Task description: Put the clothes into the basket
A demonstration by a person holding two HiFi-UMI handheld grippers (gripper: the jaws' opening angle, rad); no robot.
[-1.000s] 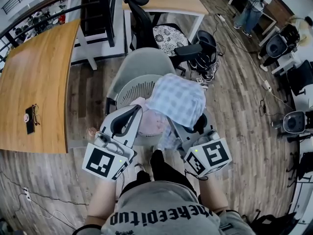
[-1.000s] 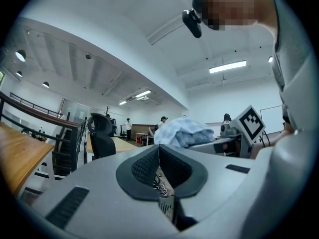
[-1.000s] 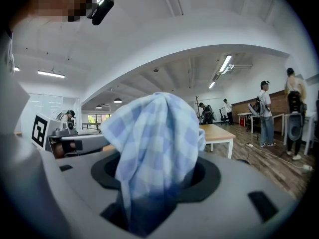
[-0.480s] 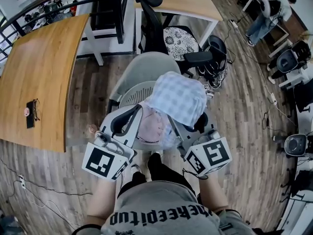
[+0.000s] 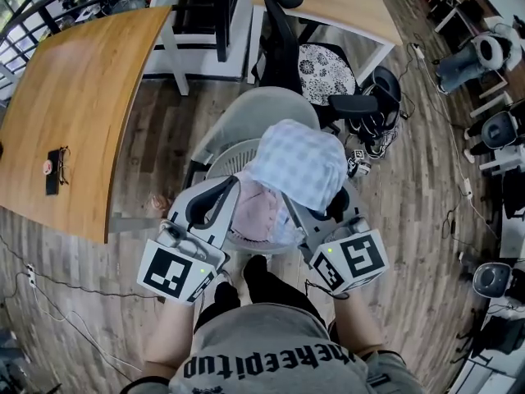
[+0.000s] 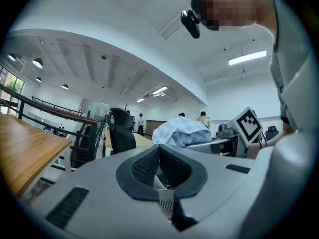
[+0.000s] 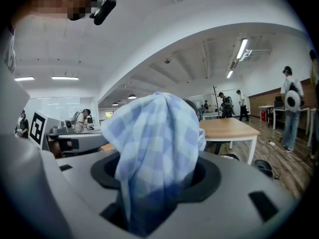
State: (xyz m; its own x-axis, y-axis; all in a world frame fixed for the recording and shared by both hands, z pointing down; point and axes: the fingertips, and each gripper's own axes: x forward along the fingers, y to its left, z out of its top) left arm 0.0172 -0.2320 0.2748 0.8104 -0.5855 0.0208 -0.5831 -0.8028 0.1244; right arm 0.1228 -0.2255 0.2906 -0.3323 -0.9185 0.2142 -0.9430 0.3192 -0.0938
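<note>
left fingers [image 6: 144, 167] pressed together | right fingers [image 7: 207, 178] clamped on checked cloth [image 7: 154, 133] above basket [image 5: 216, 159]

The left gripper [image 6: 158, 153] jaws sit together; right gripper [image 7: 159, 173] jaws clamp checked cloth [image 7: 154, 128].

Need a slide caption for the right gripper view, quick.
Right gripper holds a blue checked cloth bunched between its jaws, wooden table beyond.

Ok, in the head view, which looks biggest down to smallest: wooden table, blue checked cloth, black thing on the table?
Largest: wooden table.
Then: blue checked cloth, though it is nearer the camera.
Smallest: black thing on the table.
</note>
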